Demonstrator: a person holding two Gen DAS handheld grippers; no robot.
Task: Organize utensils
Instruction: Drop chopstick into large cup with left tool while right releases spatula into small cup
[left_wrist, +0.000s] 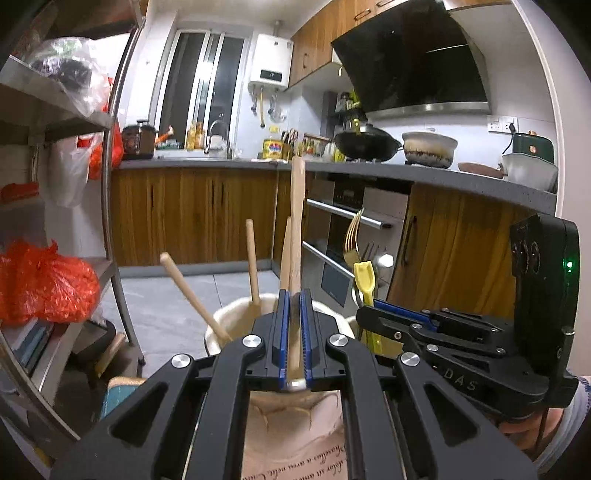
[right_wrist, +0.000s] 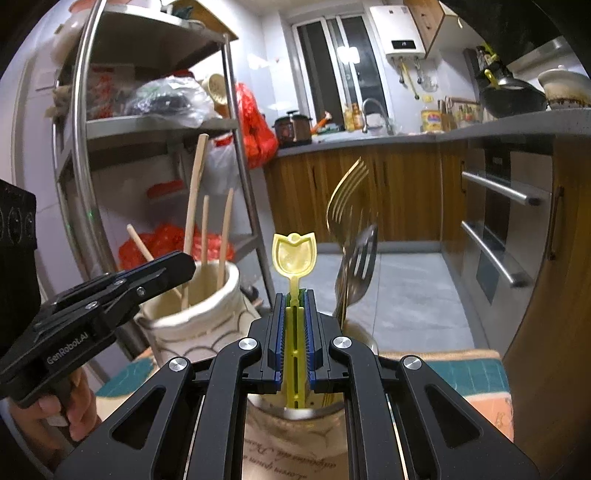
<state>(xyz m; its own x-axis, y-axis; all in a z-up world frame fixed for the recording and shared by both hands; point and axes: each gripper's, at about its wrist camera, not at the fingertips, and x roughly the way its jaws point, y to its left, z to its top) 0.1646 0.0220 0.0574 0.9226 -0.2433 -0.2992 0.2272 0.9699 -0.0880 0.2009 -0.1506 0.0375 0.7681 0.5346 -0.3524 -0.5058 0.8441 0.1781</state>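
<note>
Wooden stick pinched by left gripper — right gripper pinches yellow spoon.

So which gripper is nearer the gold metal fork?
Right. The right gripper, clamping the yellow plastic spoon, is beside the gold metal fork; the left gripper is over the cream ceramic holder.

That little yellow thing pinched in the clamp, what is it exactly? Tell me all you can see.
The yellow plastic spoon has a tulip-shaped bowl, translucent, with a slotted flat handle. It stands upright, bowl up. The right gripper is shut on its handle, whose lower end reaches into a metal cup that also holds forks.
</note>
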